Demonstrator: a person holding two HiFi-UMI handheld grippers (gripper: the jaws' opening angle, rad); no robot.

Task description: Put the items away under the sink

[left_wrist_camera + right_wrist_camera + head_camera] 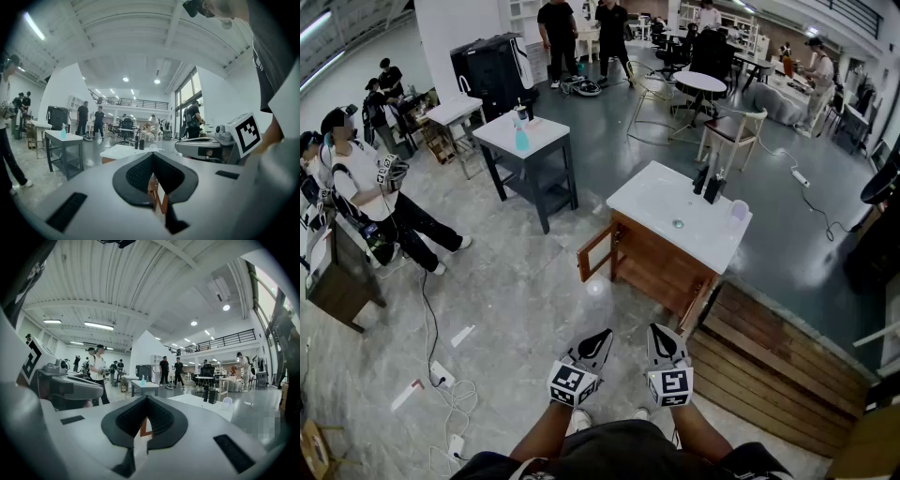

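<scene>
White sink top (649, 199) holds two dark bottles (712, 189), one pale cup (739, 210).

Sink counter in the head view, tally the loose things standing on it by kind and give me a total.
Dark bottles: 2
Pale cup: 1
Total: 3
</scene>
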